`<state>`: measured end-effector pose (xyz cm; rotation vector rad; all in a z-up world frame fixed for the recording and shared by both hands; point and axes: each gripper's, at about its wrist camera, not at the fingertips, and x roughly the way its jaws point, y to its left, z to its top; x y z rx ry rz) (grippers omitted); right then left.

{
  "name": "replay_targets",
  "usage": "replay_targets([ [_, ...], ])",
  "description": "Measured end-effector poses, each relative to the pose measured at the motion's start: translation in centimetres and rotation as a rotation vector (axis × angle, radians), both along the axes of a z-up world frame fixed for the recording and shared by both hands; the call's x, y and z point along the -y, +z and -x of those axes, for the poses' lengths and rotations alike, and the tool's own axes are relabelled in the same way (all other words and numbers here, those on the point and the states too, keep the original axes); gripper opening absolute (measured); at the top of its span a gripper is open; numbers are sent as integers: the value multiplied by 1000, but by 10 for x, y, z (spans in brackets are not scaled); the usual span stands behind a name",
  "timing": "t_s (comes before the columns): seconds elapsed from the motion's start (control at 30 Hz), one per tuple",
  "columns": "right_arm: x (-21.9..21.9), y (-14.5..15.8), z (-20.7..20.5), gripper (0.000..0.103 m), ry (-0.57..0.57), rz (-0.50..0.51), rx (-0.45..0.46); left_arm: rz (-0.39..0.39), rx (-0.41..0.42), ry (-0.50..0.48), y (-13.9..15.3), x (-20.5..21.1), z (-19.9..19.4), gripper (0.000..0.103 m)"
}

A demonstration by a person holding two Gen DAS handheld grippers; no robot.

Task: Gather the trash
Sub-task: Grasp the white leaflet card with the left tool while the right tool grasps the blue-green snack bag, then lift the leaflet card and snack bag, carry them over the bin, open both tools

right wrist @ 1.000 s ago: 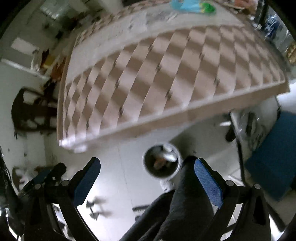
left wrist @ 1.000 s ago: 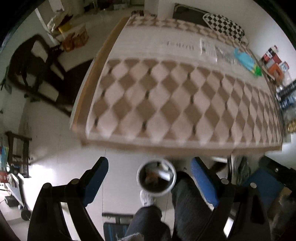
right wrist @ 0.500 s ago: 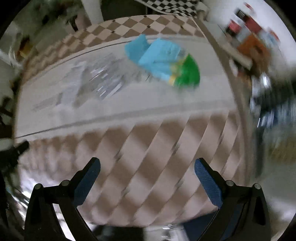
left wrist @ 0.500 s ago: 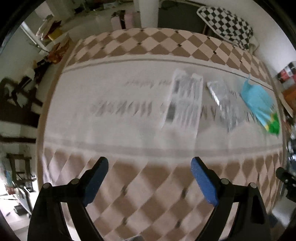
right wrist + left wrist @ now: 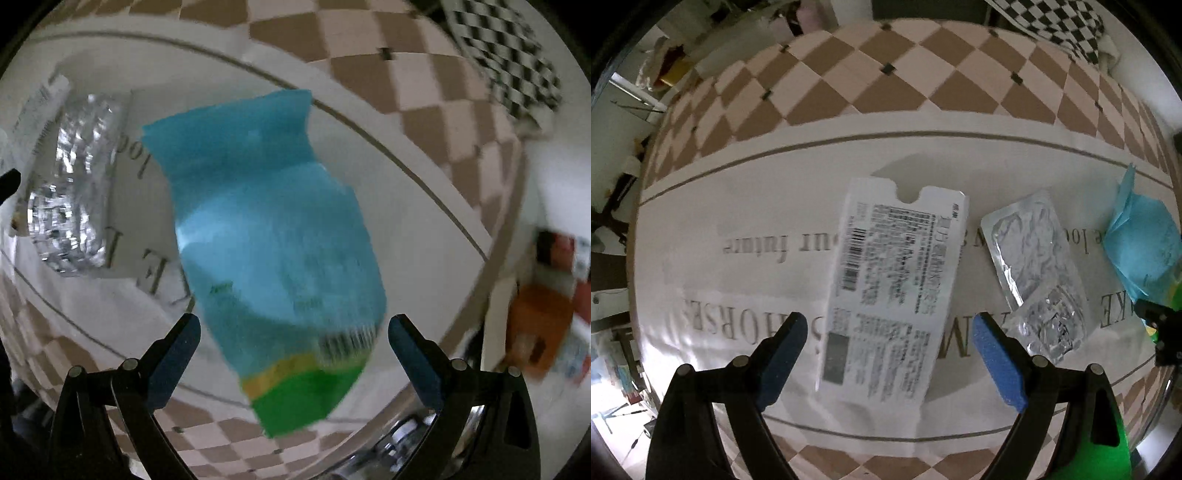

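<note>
A white printed card wrapper (image 5: 890,280) lies flat on the table cloth (image 5: 775,192). My left gripper (image 5: 890,343) is open just above its near end, one finger on each side. A silver foil blister pack (image 5: 1034,273) lies to its right and also shows in the right wrist view (image 5: 70,192). A blue and green plastic bag (image 5: 273,251) lies flat; my right gripper (image 5: 293,343) is open over its near green end. The bag also shows at the right edge of the left wrist view (image 5: 1141,243).
The table cloth is white with grey lettering in the middle and brown and beige diamonds around (image 5: 886,74). A black and white checked cushion (image 5: 509,55) lies beyond the far edge. Orange and red boxes (image 5: 543,325) stand off the table's right end.
Both grippers have swung up from the floor bin and dropped close to the table. The left now hovers over the white wrapper, the right over the blue bag. Both stay open.
</note>
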<state>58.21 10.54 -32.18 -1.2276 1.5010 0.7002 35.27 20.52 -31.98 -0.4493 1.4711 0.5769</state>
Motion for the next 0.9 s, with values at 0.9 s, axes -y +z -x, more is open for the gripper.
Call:
replay_targets([
  [0.9, 39, -12, -34, 100, -456, -213, -168, 68, 15, 35, -10, -8, 7, 76],
])
